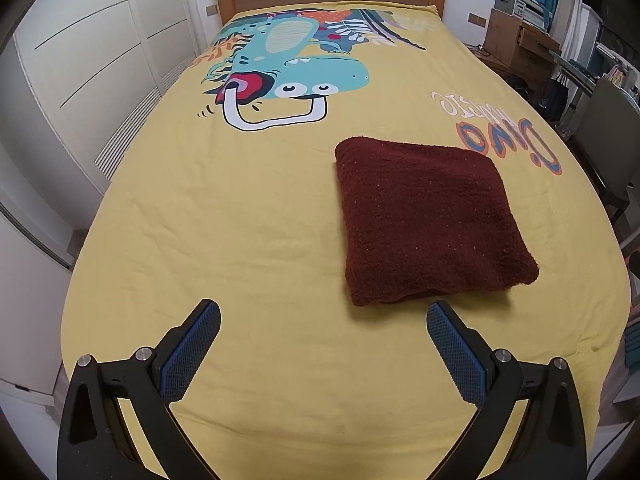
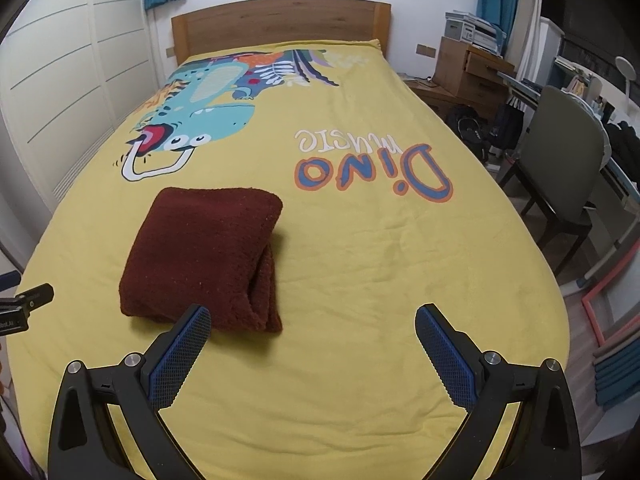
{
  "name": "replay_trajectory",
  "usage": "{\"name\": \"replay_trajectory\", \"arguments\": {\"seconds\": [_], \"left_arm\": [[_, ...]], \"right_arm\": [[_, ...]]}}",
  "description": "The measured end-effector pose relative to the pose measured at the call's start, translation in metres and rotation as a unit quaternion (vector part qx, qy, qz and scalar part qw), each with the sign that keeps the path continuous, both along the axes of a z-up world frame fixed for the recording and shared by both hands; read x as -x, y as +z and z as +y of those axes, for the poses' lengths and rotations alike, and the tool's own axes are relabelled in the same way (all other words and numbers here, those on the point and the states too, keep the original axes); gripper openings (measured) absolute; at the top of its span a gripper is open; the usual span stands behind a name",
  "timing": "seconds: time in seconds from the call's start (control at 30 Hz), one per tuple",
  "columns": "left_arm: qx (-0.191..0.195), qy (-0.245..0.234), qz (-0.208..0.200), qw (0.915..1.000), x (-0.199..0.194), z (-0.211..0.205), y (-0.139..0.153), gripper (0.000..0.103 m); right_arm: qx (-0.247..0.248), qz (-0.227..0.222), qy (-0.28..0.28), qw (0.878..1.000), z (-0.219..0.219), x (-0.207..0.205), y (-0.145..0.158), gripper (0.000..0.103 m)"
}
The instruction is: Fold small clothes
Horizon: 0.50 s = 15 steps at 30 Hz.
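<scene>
A dark red fleecy garment (image 1: 428, 220) lies folded into a thick square on the yellow bed cover (image 1: 240, 240). In the right wrist view the garment (image 2: 204, 252) sits left of centre, its layered fold edge facing right. My left gripper (image 1: 323, 320) is open and empty, held above the cover just in front of the garment's near left corner. My right gripper (image 2: 313, 322) is open and empty, its left fingertip (image 2: 198, 320) just in front of the garment's near edge. A tip of the left gripper (image 2: 36, 294) shows at the left edge of the right wrist view.
The cover has a dinosaur print (image 2: 200, 112) and "Dino music" lettering (image 2: 372, 168). A wooden headboard (image 2: 280, 24) stands at the far end. White wardrobe doors (image 1: 80, 60) line the left side. A grey chair (image 2: 560, 168) and a cluttered desk (image 2: 600, 120) stand on the right.
</scene>
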<state>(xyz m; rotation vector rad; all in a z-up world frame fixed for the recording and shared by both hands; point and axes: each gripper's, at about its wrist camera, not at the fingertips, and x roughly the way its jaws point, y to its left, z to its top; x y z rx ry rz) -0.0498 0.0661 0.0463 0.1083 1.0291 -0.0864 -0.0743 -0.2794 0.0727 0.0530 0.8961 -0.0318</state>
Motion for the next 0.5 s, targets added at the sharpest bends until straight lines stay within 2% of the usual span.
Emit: {"name": "replay_trajectory", "arguments": {"seconds": [0.27,0.4,0.5], "left_arm": [[0.0,0.0,0.001,1.0,-0.0008,0.0001,0.0009,0.102],[-0.018,-0.004,-0.004,0.9998,-0.001,-0.001,0.0013,0.102],[-0.015,-0.005,-0.003,0.9999,0.0001,-0.0007,0.0003,0.102]], "right_arm": [[-0.003,0.003,0.0,1.0,-0.0013,0.0014,-0.0008,0.102],[-0.005,0.008,0.0,1.0,-0.0021,0.0009,-0.0025,0.102],[-0.005,0.009,0.0,1.0,-0.0023,0.0021,-0.0033,0.102]]}}
